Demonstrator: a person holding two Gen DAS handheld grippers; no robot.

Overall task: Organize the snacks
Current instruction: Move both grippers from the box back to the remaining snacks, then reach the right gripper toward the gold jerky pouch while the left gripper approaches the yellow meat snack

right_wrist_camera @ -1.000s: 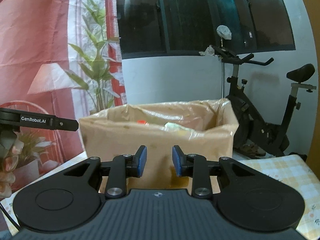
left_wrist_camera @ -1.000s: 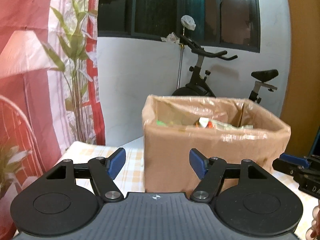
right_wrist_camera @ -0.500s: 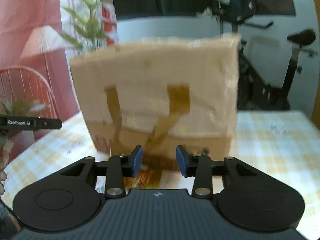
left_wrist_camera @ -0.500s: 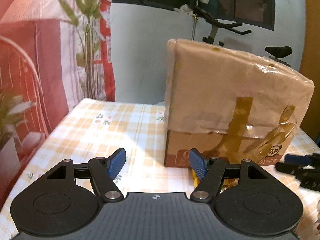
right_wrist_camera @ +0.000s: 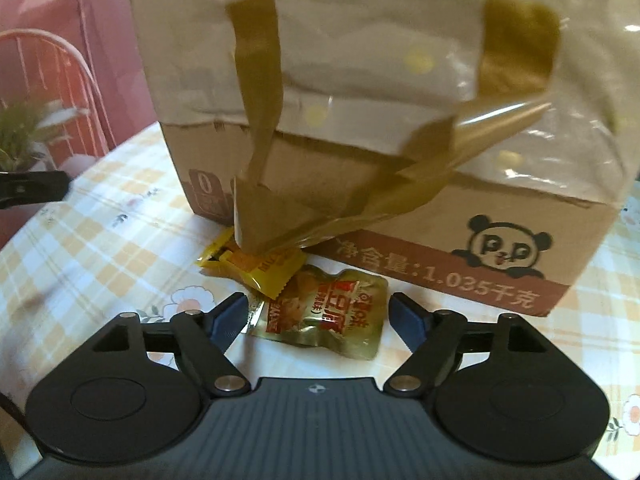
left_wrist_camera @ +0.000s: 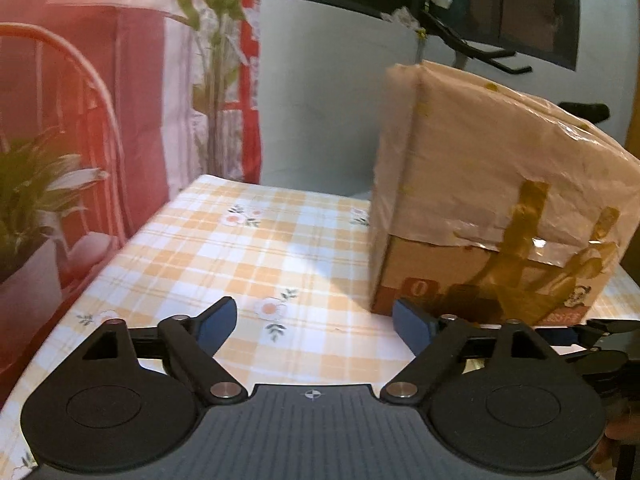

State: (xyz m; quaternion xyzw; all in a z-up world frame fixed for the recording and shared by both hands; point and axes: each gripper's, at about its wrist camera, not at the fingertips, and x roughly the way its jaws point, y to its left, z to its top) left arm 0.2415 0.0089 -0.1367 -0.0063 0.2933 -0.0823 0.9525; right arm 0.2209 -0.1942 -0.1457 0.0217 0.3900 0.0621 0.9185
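Right gripper (right_wrist_camera: 316,312) is hovering low over the table (right_wrist_camera: 100,256) with jaws apart, bracketing a clear snack pouch (right_wrist_camera: 324,320) that is lying flat just in front of the cardboard box (right_wrist_camera: 380,128). 1 yellow snack packet (right_wrist_camera: 252,266) is overlapping that pouch's far-left corner and tucking under the box's loose tape. Left gripper (left_wrist_camera: 314,322) is sitting with jaws wide apart and gripping nothing, box (left_wrist_camera: 492,216) ahead on its right.
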